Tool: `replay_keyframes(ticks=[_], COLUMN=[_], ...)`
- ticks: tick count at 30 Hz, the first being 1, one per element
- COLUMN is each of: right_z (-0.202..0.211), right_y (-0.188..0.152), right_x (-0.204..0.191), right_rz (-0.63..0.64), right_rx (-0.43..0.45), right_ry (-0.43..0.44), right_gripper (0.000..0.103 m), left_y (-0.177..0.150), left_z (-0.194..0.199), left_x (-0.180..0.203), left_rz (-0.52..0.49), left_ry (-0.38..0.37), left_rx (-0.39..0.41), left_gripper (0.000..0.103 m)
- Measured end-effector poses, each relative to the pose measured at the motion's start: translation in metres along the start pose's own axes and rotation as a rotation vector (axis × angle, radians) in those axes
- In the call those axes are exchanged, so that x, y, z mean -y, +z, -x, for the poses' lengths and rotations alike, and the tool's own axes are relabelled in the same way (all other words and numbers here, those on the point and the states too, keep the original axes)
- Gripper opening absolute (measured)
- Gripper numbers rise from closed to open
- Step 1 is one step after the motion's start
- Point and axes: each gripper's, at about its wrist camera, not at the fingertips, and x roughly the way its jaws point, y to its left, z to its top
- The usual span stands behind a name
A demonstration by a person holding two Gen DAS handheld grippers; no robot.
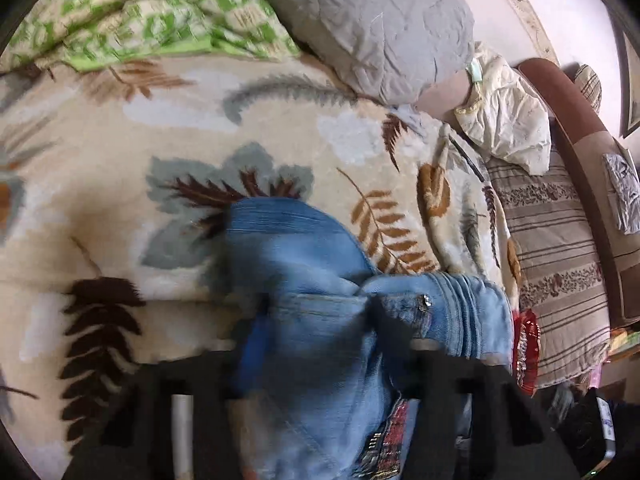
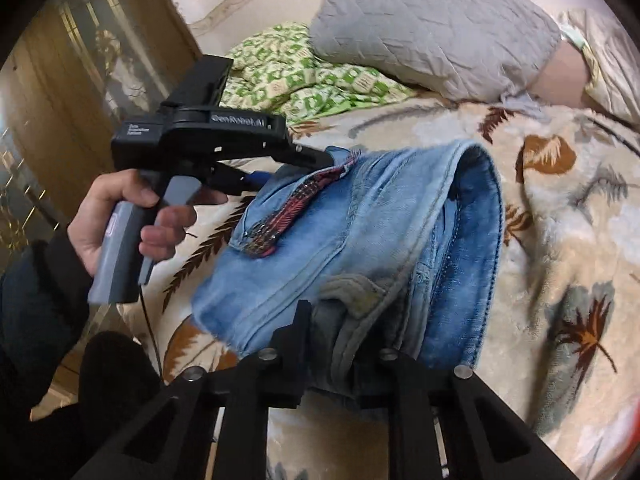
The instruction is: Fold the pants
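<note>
pants (image 2: 360, 240) lying on blanket (image 2: 560, 240) | left gripper (image 2: 320, 162) sitting at their far left edge | right gripper (image 2: 340, 344) at near edge | pillow (image 2: 432, 28) lying behind

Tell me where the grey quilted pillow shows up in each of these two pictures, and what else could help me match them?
Left wrist view: the grey quilted pillow fills the top centre, above the leaf-patterned blanket.
Right wrist view: the same pillow lies at the top right, behind the jeans.
Shared landmark: the green checked cloth sits just left of the pillow in both views.
</note>
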Motion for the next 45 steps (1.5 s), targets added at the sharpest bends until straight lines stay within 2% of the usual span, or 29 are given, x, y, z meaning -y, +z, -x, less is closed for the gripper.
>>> replay_keyframes(ticks=[2,4,7,10,11,12,13,14,15,16,17,18,20,22,24,28,36,41,42,45], right_z=[0.007,0.001,-0.026,-0.032,-0.031,-0.029,-0.024,-0.020,-0.013,-0.008,-0.002,0.006,0.021,0.023,0.016,-0.007,-0.041,-0.048,-0.050,-0.055], right_y=[-0.006,-0.016,-0.027,-0.025,-0.024,-0.023,-0.021,-0.020,-0.019,-0.016,-0.016,-0.016,-0.017,-0.016,-0.015,-0.016,-0.013,-0.007,-0.006,-0.005], right_x=[-0.002,0.008,0.027,0.029,0.026,0.023,0.020,0.018,0.017,0.016,0.015,0.017,0.025,0.036,0.054,0.085,0.095,0.096,0.097,0.103], right_rz=[-0.004,-0.050,-0.125,-0.135,-0.124,-0.114,-0.112,-0.115,-0.124,-0.134,-0.149,-0.162,-0.200,-0.249,-0.330,-0.490,-0.537,-0.534,-0.537,-0.557], right_rx=[0.008,-0.020,-0.062,-0.046,-0.054,-0.056,-0.048,-0.043,-0.041,-0.038,-0.026,0.000,0.049,0.056,0.039,-0.001,-0.052,-0.069,-0.072,-0.084], right_ry=[-0.004,-0.022,-0.032,-0.051,-0.059,-0.060,-0.050,-0.041,-0.024,-0.022,-0.033,-0.028,0.023,0.036,0.043,0.145,0.176,0.174,0.171,0.170], right_gripper=[0.016,0.016,0.014,0.013,0.013,0.016,0.019,0.022,0.033,0.058,0.075,0.097,0.099,0.099,0.099,0.099,0.099,0.099,0.099,0.099], left_y=[-0.001,-0.002,-0.003,-0.005,-0.007,-0.008,-0.012,-0.013,-0.017,-0.021,-0.026,-0.032,-0.048,-0.062,-0.072,-0.090,-0.105,-0.108,-0.105,-0.098], left_z=[0.007,0.005,-0.014,-0.022,-0.021,-0.017,-0.009,-0.004,0.005,0.012,0.019,0.026,0.037,0.040,0.039,0.031,0.029,0.037,0.033,0.018], left_x=[-0.002,-0.001,0.005,0.008,0.009,0.010,0.011,0.012,0.012,0.011,0.011,0.013,0.021,0.025,0.023,0.018,0.015,0.007,0.001,-0.012], left_rz=[0.003,-0.020,-0.065,-0.116,-0.134,-0.152,-0.166,-0.169,-0.170,-0.173,-0.184,-0.211,-0.294,-0.338,-0.332,-0.297,-0.223,-0.183,-0.160,-0.094], left_ry=[-0.012,0.001,0.101,0.165,0.187,0.206,0.225,0.235,0.232,0.218,0.216,0.240,0.333,0.367,0.330,0.300,0.261,0.131,0.087,0.016], left_rx=[0.015,0.008,-0.017,-0.007,0.012,0.032,0.068,0.090,0.113,0.126,0.136,0.145,0.200,0.217,0.194,0.162,0.180,0.147,0.114,0.039], left_gripper=[0.037,0.036,0.034,0.038,0.049,0.063,0.072,0.087,0.090,0.090,0.090,0.090,0.095,0.098,0.099,0.099,0.101,0.102,0.102,0.102])
